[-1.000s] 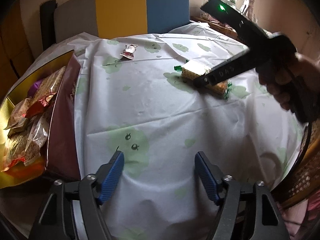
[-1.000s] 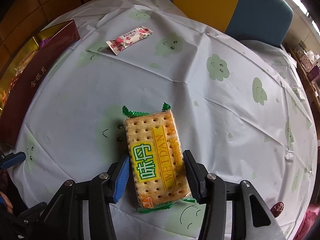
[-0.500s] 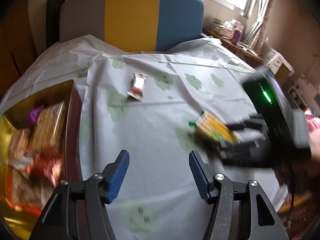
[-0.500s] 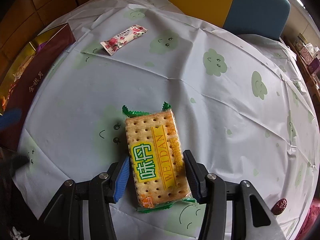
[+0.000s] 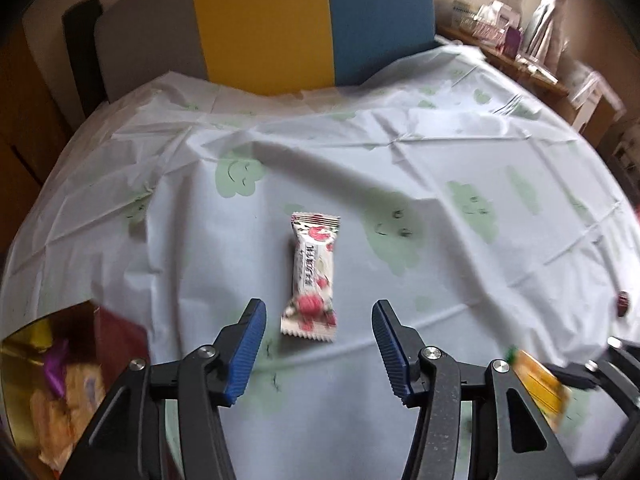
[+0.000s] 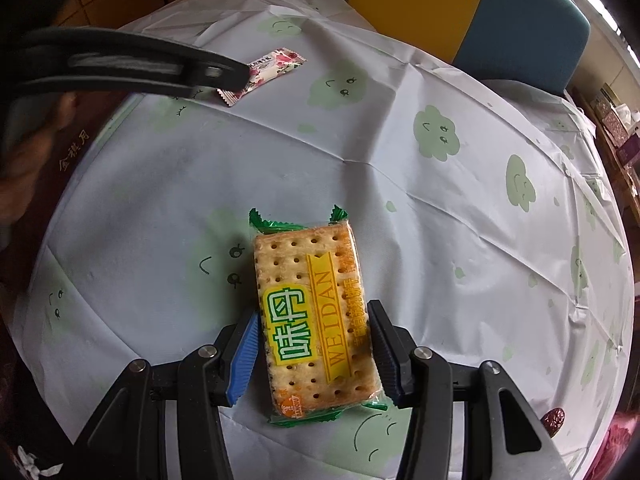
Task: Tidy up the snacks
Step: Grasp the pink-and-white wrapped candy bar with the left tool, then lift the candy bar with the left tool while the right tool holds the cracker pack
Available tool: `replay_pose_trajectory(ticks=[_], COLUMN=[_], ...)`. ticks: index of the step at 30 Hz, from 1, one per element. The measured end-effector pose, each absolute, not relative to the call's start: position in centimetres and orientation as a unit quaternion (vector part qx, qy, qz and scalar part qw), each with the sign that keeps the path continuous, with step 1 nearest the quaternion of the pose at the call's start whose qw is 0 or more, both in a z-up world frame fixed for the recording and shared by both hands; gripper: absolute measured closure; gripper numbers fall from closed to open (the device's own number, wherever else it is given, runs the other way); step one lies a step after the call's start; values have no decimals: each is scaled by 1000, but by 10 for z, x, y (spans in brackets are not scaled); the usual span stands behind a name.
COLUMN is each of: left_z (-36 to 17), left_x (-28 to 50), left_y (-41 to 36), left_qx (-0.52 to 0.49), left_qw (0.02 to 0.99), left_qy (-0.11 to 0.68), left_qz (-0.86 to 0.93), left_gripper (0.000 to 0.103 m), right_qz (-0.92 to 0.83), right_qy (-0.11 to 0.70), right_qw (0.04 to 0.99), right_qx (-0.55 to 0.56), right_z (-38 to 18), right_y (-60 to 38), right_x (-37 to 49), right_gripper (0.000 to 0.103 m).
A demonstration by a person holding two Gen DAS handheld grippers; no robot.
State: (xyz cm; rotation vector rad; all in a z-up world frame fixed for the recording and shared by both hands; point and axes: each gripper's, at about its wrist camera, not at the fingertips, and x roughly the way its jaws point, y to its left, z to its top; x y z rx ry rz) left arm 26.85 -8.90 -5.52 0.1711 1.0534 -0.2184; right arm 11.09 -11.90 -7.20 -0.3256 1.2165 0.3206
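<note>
While the white tablecloth [image 6: 400, 184] with green cloud faces covers the table, a maroon snack box [image 5: 116, 332] sits at its left edge. The right gripper [image 6: 314, 354] clamps the Weidan cracker pack [image 6: 316, 320]. The left gripper [image 5: 318, 354], jaws just closing but not touching, hangs over the pink candy bar [image 5: 312, 276].

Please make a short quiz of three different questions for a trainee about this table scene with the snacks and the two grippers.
1. True or false: the right gripper is shut on the cracker pack.
2. What lies just ahead of the left gripper? A) pink-and-white candy bar B) a spoon C) a cup
3. Fill in: the candy bar rests on the white ____ with green cloud faces.

Key: 1 true; 2 A; 3 tablecloth.
</note>
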Motion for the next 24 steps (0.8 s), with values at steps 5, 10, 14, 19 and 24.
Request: replay_pose_trajectory(ticks=[5,10,14,19,24], left_z=[-71,-73,-70,-56,-49], left_x=[285,282,268,239,191], left_y=[-95,-106,-106,-96,-89], left_qx=[96,120,119,85,70], left_qw=[855,861,865,874,883], left_qy=[500,484,476,467,452], left_qz=[-102,-104,-103,-103,-107], left_gripper=[60,83,84,84,83], right_qz=[154,156,160,169,170], right_qy=[565,560,558,558,555], right_qw=[796,796,796,796,798], right_qx=[-157,-168,-172,-161,-164], right_z=[-73,-75,-74,-74,-73], right_y=[-115,-111,-110,-114,-114], right_x=[109,105,103,101,100], right_gripper=[51,51,51,51,51])
